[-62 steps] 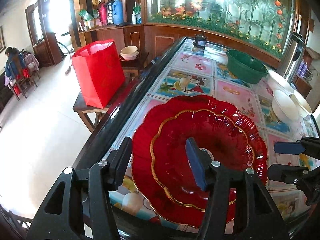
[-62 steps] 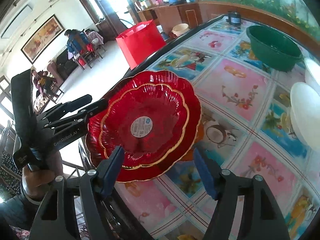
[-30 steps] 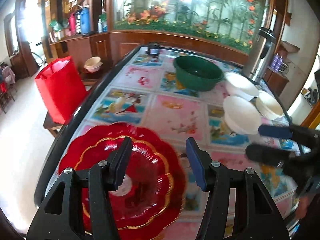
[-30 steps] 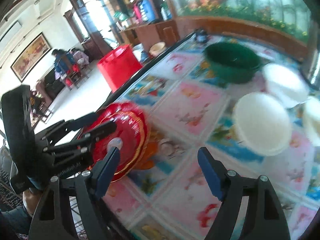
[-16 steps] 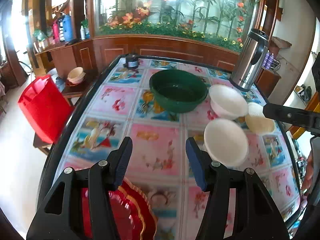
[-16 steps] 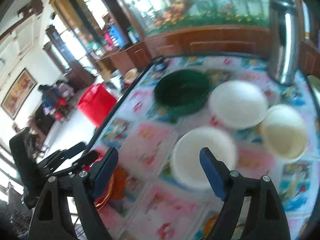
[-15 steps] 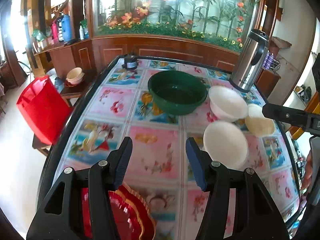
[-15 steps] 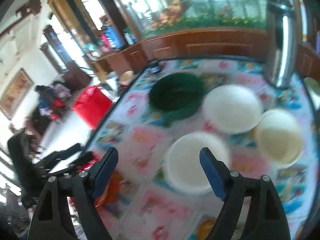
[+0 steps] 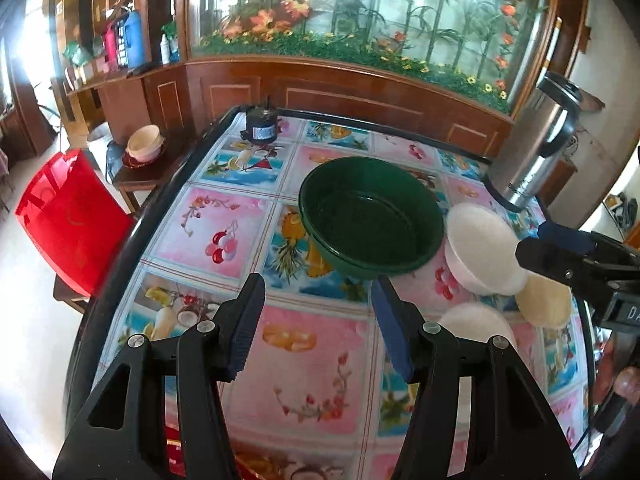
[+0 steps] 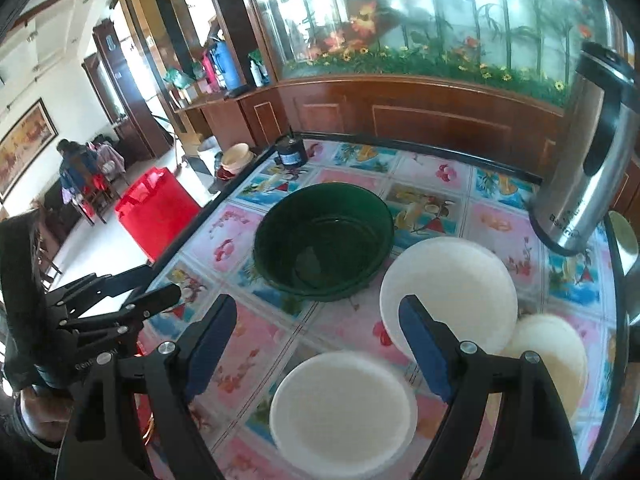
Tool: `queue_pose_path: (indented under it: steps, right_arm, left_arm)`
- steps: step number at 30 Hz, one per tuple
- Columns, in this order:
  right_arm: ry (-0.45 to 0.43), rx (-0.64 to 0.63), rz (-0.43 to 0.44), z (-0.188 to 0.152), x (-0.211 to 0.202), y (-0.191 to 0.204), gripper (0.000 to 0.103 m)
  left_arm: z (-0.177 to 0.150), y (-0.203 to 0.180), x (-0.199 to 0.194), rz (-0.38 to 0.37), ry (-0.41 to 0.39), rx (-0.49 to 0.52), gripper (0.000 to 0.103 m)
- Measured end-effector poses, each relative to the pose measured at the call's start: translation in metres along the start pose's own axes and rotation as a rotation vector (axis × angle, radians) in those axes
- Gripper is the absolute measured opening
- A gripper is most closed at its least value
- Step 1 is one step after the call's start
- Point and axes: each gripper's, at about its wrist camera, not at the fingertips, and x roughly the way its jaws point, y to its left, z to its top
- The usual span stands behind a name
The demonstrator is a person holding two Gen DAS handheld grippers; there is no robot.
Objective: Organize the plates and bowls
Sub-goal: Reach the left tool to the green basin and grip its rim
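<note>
one large dark green plastic basin (image 10: 323, 240) sat mid-counter (image 10: 256, 344) on the fruit-patterned cloth. three pale round bowls lay to its right: a big white bowl (image 10: 448, 288) just beside the basin, a nearer white bowl (image 10: 340, 404), and a smaller cream bowl (image 10: 556, 356) touching the big one. one steel kettle (image 10: 588, 152) stood at the far right corner, one small black motor-like can (image 10: 291, 150) at the far edge. the left hand-held gripper (image 9: 316, 320) was partly open and empty over the cloth. the right hand-held gripper (image 10: 316, 344) stood wide, holding nothing, above the nearer white bowl.
</note>
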Motion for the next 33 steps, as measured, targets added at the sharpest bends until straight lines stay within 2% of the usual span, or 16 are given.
queue_pose_path:
  steps: [5, 9, 15, 26, 31, 33]
  right_arm:
    - [0.028, -0.031, -0.040, 0.011, 0.023, -0.001, 0.082]
    - [0.042, -0.048, -0.034, 0.018, 0.039, 0.000, 0.078]
    - [0.069, -0.053, -0.054, 0.034, 0.065, -0.011, 0.078]
    - [0.144, -0.042, -0.063, 0.049, 0.110, -0.034, 0.075]
    - [0.176, -0.043, -0.068, 0.051, 0.130, -0.040, 0.064]
    - [0.188, -0.041, -0.073, 0.051, 0.136, -0.044, 0.055]
  left_arm:
    - [0.012, -0.001, 0.022, 0.041, 0.003, 0.009, 0.056]
    - [0.018, -0.002, 0.038, 0.017, 0.014, 0.007, 0.056]
    - [0.029, -0.008, 0.063, 0.044, 0.024, 0.031, 0.056]
    - [0.046, 0.005, 0.108, 0.077, 0.080, -0.008, 0.056]
    - [0.047, 0.011, 0.123, 0.063, 0.106, -0.031, 0.056]
    - [0.047, 0.010, 0.129, 0.066, 0.120, -0.029, 0.056]
